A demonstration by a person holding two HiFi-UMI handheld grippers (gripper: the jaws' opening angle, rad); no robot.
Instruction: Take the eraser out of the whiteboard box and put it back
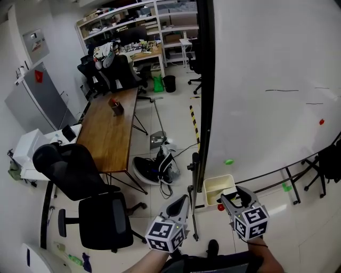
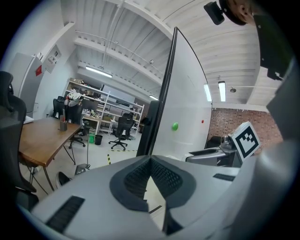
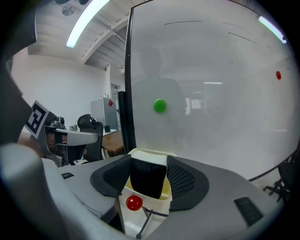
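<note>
One eraser point(image 3: 147, 180), one box point(image 1: 212, 184)

Left gripper point(image 1: 184, 199) and right gripper point(image 1: 233, 197) are grey with black pads point(image 3: 185, 180), checkered cubes point(image 1: 165, 235)

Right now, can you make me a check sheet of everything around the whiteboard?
Surface: whiteboard, faint pen lines, green magnet.
Job's things: black eraser held in front of the cream box.
Clutter: dark bundle on the floor.
Tools: right tool shut on the eraser; left tool shut, empty.
Cables: one thin cable across the floor.
Surroundings: wooden table, office chairs, shelves.
</note>
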